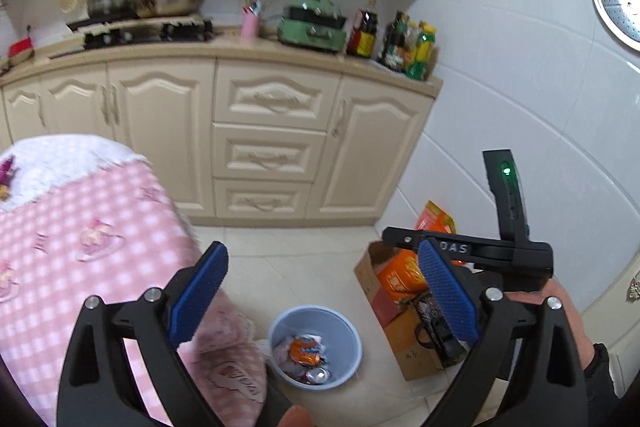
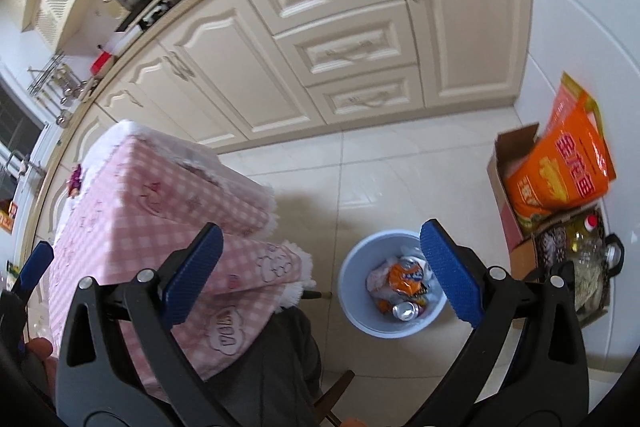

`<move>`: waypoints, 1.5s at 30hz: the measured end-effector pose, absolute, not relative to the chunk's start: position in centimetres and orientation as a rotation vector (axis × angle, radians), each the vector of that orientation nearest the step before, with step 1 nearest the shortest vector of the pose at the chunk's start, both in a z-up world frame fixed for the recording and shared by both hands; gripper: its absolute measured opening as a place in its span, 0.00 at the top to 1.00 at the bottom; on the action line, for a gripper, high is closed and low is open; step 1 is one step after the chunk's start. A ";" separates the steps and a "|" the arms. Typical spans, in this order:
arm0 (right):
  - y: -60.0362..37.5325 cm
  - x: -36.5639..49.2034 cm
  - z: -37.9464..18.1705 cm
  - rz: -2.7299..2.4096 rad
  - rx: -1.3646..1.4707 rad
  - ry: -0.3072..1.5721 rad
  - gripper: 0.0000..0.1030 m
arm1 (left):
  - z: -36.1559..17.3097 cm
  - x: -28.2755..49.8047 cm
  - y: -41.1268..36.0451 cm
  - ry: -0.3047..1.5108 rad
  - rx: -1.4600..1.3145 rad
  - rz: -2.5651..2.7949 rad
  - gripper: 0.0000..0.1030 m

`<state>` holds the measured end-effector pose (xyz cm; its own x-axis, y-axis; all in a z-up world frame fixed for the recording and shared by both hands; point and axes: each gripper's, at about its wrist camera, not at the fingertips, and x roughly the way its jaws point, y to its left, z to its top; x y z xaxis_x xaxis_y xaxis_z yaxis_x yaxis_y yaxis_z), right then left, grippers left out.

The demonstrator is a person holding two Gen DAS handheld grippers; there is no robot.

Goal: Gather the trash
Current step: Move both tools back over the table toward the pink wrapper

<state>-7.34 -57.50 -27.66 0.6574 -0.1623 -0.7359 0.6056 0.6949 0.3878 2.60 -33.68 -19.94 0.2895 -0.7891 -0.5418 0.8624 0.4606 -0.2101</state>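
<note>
Trash is already lying in the blue bin (image 2: 392, 283), low and right of centre in the right wrist view: an orange wrapper (image 2: 402, 275), crumpled paper and a can (image 2: 405, 310) near the bottom rim. The right gripper (image 2: 320, 267) is hanging above the floor with jaws spread wide and nothing between them, likely because its load is dropped. The left gripper (image 1: 324, 291) is gaping just as wide and empty, its view showing the bin at lower centre. The pink checked tablecloth (image 2: 160, 203) is filling the left of the frame, the bin sitting just beside it for an easy drop. A cardboard box (image 2: 516, 187) is standing at right.
</note>
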 end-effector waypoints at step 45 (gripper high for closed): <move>-29.7 17.0 -15.7 -0.016 0.164 0.641 0.06 | -12.4 17.7 -4.5 0.431 0.003 -0.416 0.06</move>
<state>16.99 -29.69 -15.73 0.8020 0.0360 -0.5963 0.0654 0.9869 0.1475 17.72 -4.48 -12.35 0.8258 -0.3911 -0.4063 0.3925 0.9159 -0.0840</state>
